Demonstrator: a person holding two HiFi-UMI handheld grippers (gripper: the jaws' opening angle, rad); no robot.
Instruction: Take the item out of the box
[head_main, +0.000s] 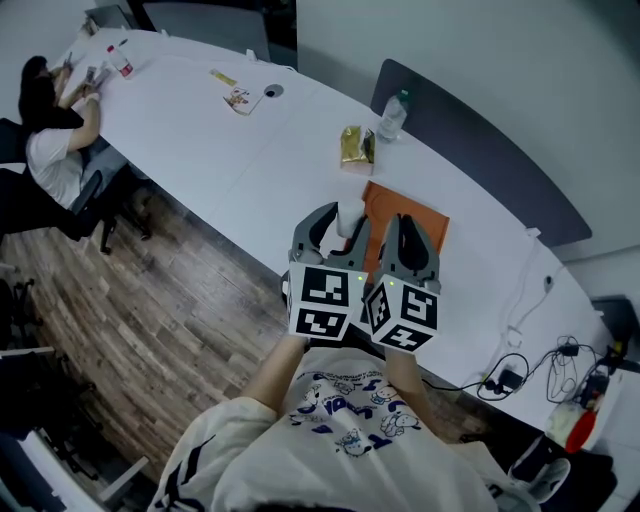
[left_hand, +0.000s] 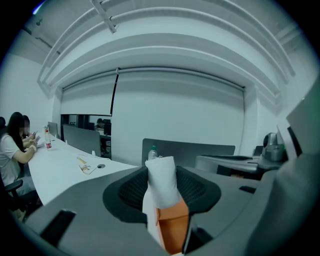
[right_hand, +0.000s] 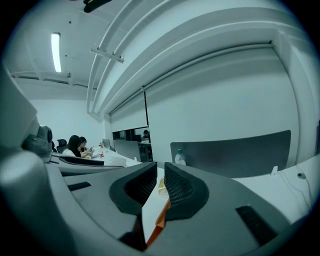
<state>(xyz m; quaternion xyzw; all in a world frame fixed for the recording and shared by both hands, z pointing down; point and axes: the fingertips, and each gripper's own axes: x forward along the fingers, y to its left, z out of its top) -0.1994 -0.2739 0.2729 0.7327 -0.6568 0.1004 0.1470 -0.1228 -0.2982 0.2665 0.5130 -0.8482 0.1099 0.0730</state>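
Note:
An orange flat box (head_main: 415, 212) lies on the white table (head_main: 220, 150) just ahead of both grippers. My left gripper (head_main: 340, 224) is shut on a white wrapped item (head_main: 347, 217), which stands upright between its pads at the box's left end. In the left gripper view the white item (left_hand: 162, 181) fills the gap between the jaws, with the orange box (left_hand: 173, 228) below it. My right gripper (head_main: 405, 230) sits on the box, its jaws nearly together. In the right gripper view a thin white, orange-edged panel of the box (right_hand: 152, 216) is pinched between them.
A gold snack bag (head_main: 355, 146) and a water bottle (head_main: 392, 115) stand beyond the box, in front of a grey divider (head_main: 470, 150). Papers (head_main: 238, 98) lie farther left. A person (head_main: 50, 130) sits at the table's far end. Cables (head_main: 530, 365) trail at the right.

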